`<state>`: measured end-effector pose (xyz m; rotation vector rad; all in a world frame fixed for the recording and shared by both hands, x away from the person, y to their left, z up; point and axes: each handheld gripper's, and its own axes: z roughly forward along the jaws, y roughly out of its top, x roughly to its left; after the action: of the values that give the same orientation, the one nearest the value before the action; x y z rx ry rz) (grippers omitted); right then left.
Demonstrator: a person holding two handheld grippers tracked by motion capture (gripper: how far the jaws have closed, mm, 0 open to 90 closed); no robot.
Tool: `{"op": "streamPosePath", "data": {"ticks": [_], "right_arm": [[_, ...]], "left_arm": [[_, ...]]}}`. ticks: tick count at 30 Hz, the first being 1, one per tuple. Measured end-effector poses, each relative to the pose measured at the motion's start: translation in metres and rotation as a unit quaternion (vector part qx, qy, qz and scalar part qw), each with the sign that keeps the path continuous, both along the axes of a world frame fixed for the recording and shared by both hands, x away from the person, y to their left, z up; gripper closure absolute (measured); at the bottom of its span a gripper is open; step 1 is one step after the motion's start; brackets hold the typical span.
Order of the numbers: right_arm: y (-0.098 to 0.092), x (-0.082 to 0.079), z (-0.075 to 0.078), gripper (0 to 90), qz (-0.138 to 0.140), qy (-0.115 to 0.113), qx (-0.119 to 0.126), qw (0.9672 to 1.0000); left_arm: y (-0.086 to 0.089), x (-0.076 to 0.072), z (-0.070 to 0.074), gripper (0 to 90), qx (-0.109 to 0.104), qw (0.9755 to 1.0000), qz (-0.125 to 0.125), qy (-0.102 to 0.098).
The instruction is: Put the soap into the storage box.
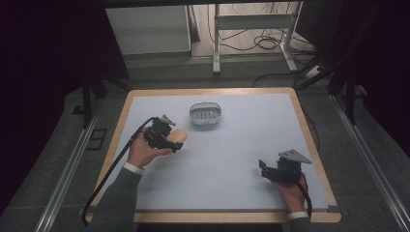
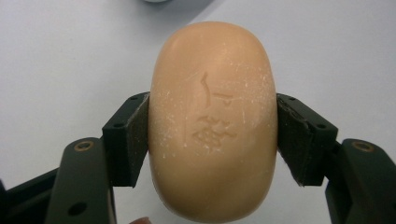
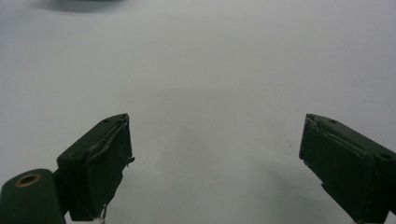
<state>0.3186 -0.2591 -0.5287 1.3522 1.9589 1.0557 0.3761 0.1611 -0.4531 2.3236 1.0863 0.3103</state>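
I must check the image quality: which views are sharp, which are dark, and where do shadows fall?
High view: dim, with dark surroundings beyond the table. Left gripper view: the soap bar is sharp and evenly lit, its stamped mark readable, held between the left gripper's jaws. Right gripper view: the right gripper's open jaws are dark against the pale surface, with a soft shadow between them.

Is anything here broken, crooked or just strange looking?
Little stands out. The soap bar clamped in the left gripper has white scuffs around its stamped mark. The right gripper pads look frayed at their edges. The soap dish sits upright on the table.
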Motion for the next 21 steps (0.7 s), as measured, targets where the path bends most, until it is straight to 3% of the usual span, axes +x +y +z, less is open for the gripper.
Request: {"op": "streamPosePath", "data": {"ticks": [21], "right_arm": [[0.000,0.000,0.000,9.4,0.000,0.002,0.002,1.0000]], "left_arm": [[-0.007,0.012,0.014,32.7,0.009,0.9999,-0.012,-0.007]]}}
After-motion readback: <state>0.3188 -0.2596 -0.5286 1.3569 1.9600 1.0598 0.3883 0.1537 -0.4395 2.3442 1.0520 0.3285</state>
